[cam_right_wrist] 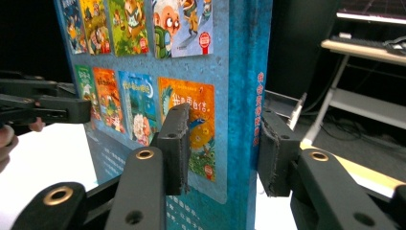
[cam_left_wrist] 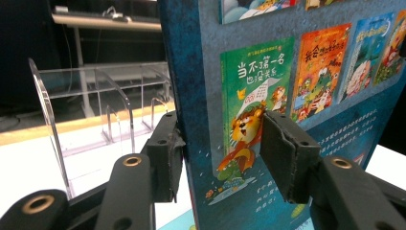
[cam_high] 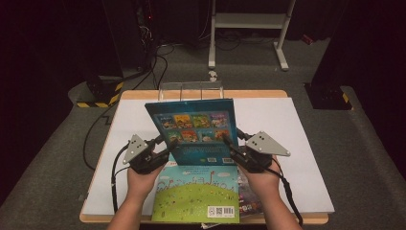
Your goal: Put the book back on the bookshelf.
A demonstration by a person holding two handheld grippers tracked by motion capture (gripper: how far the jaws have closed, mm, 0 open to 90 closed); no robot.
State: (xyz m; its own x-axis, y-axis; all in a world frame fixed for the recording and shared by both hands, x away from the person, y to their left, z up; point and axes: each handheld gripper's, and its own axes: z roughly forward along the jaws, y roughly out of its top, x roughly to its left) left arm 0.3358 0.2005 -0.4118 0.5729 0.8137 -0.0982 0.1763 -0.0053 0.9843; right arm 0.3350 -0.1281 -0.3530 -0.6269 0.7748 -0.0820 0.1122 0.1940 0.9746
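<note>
Both grippers are holding a blue hardcover picture book point(cam_high: 196, 129) w/ small cover thumbnails on its back, lifted clear of the white table mat point(cam_high: 297, 143) and tilted, top edge leaning toward 12 o'clock. The left gripper point(cam_high: 163, 143) is clamping the book's edge at 9 o'clock; in the left gripper view its black pads point(cam_left_wrist: 287, 153) are pressing on both faces of the book point(cam_left_wrist: 249, 96), jaws at mid width, no gap. The right gripper point(cam_high: 232, 143) is doing the same at 3 o'clock, gripping across the spine side, w/ the pads point(cam_right_wrist: 174, 143) tight on the cover point(cam_right_wrist: 158, 72). At 12 o'clock from the book a clear acrylic slotted rack point(cam_high: 191, 89) is standing at the table's far edge, apparently empty; its dividers are also showing in the left gripper view point(cam_left_wrist: 95, 100). At 6 o'clock, under the raised book, a green-and-white picture book point(cam_high: 196, 191) is lying flat, w/ another dark-covered book point(cam_high: 249, 196) peeking out at its 3 o'clock side. Judging progress: pick-up looks done, book is airborne. Left, prob.: carrying it toward 12 o'clock, standing it upright, sliding it into a rack slot, then the remaining flat books. Early stage, I'd say.
</note>
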